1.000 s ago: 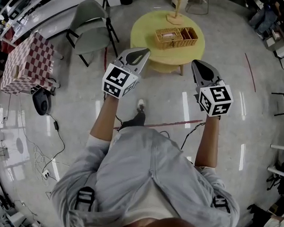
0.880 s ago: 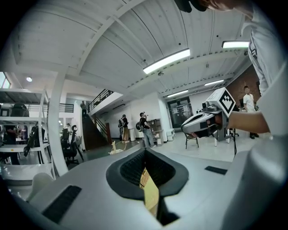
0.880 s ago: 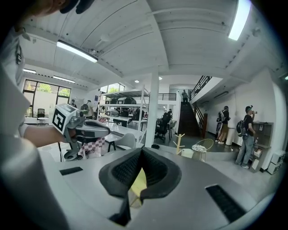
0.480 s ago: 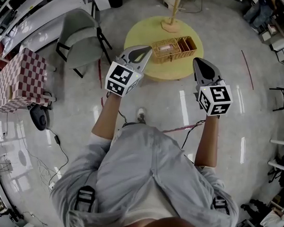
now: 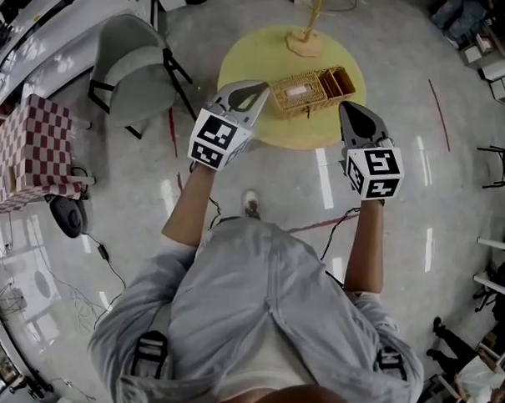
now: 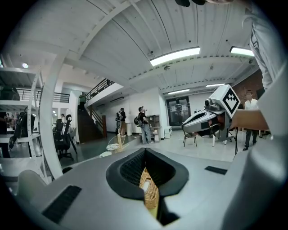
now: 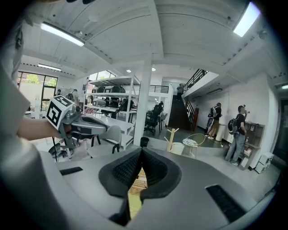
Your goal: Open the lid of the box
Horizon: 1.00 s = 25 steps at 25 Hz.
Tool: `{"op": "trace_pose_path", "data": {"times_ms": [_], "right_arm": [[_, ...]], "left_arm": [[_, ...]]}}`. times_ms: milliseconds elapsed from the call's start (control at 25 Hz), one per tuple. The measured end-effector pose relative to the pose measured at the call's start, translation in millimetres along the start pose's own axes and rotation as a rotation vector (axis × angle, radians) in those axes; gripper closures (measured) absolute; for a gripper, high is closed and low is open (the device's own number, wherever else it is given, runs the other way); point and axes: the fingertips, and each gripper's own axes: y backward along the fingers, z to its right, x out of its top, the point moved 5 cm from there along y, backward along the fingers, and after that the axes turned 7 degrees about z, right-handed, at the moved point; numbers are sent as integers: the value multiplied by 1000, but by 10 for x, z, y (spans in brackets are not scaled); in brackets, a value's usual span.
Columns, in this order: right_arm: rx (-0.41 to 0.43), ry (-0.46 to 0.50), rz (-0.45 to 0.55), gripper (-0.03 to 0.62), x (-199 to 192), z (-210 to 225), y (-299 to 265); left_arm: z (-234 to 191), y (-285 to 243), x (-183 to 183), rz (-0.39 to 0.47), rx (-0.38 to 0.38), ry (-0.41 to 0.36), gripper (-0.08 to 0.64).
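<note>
The box is a wicker basket with a lidded part and an open side compartment (image 5: 312, 88). It stands on a round yellow table (image 5: 259, 59) ahead of me. My left gripper (image 5: 257, 90) is held in the air just left of the box, its jaws shut and empty. To the right of the box my right gripper (image 5: 349, 109) hangs at the table's near edge, shut and empty too. In the left gripper view the wicker box (image 6: 150, 192) shows through the slit under the closed left gripper (image 6: 145, 151). The right gripper view shows the box (image 7: 140, 179) below the shut right gripper (image 7: 141, 151).
A wooden stand (image 5: 308, 36) rises at the table's far side. A grey chair (image 5: 133, 70) stands left of the table, and a checkered box (image 5: 25, 155) farther left. Cables (image 5: 100, 240) trail on the glossy floor. Other people stand in the distance.
The person has stepped toward the table; the table and wicker box now lie closer to both gripper tips. Both grippers stay shut.
</note>
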Motion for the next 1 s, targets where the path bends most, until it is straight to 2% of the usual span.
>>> {"op": "trace_pose_path", "data": {"times_ms": [440, 640, 1000], "right_arm": [[18, -81, -113, 574, -446, 127, -499], [80, -103, -175, 537, -761, 219, -697], [197, -179, -314, 512, -1528, 342, -1170]], "left_arm": [[-304, -242, -480, -59, 28, 64, 531], [-310, -404, -778, -106, 69, 111, 531], [-308, -628, -1297, -209, 152, 185, 531]]}}
